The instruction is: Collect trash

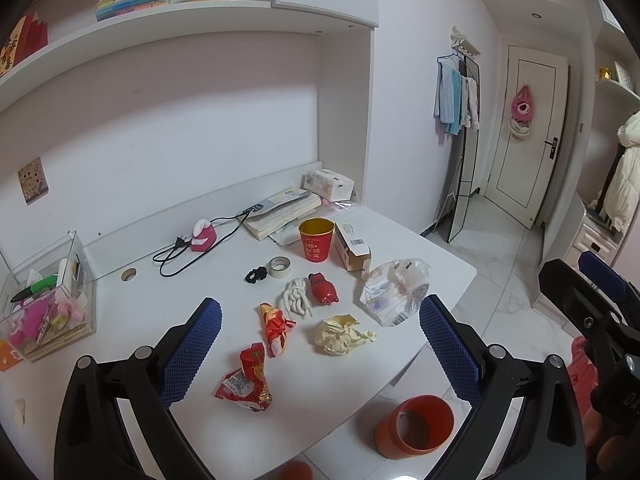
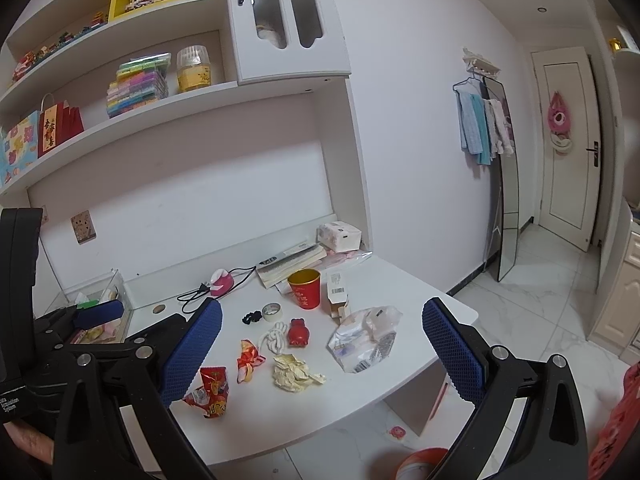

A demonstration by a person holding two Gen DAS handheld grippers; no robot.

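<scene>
On the white desk lie a red snack wrapper, a crumpled red-and-gold wrapper, a ball of yellowish paper and a clear plastic bag. An orange bin stands on the floor by the desk's front edge. My left gripper hovers open above the wrappers, holding nothing. My right gripper is open too, above the desk front, empty. Each gripper shows at the edge of the other's view.
Further back stand a red paper cup, a small cardboard box, a tape roll, a white cord bundle, a red figurine, a book and a tissue pack. A clear organizer box sits left. Tiled floor lies right.
</scene>
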